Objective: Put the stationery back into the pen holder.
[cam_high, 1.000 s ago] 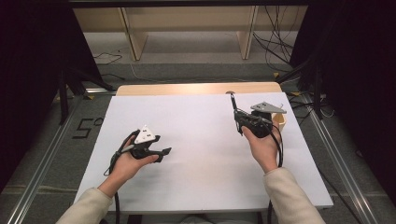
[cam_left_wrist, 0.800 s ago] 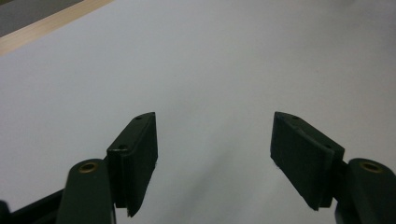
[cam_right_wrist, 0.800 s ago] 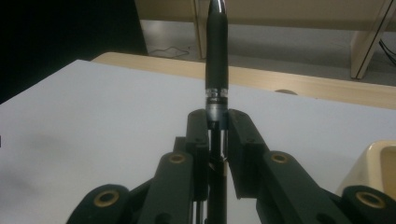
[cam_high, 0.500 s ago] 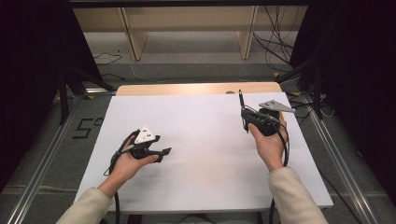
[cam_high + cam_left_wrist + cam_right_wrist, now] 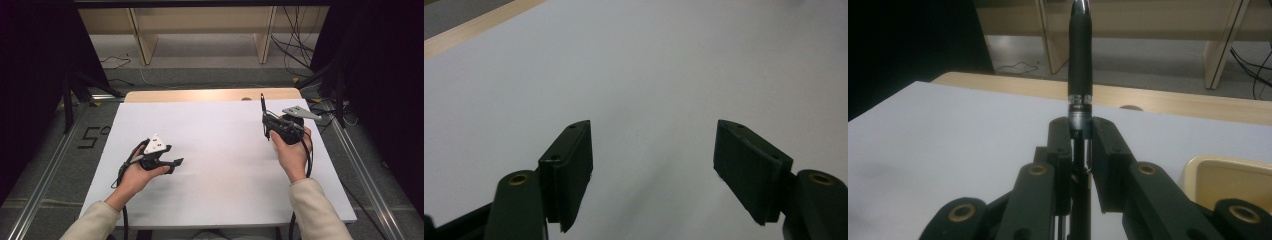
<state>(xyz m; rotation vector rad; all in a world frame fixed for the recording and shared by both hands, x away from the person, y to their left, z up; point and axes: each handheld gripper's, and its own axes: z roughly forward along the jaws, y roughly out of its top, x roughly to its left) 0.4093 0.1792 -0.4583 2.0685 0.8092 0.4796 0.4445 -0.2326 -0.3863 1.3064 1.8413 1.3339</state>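
A black pen [image 5: 262,104] stands nearly upright at the right side of the white table [image 5: 220,150], its lower end clamped between the jaws of my right gripper [image 5: 266,124]. In the right gripper view the pen [image 5: 1080,45] rises from my right gripper [image 5: 1081,131], whose pads press on its thin metal section. My left gripper [image 5: 176,163] hovers low over the table's left half. In the left gripper view, my left gripper [image 5: 651,145] has its jaws wide apart, and bare table shows between them.
A wooden strip [image 5: 200,95] runs along the table's far edge, with a small round mark [image 5: 1131,107] on it. A beige container's rim [image 5: 1228,172] sits beside my right gripper. Wooden shelf legs and cables lie on the floor beyond, and dark curtains hang at both sides.
My right hand has shifted a little to the right with the pen, which now stands more upright. The left hand has stayed where it was.
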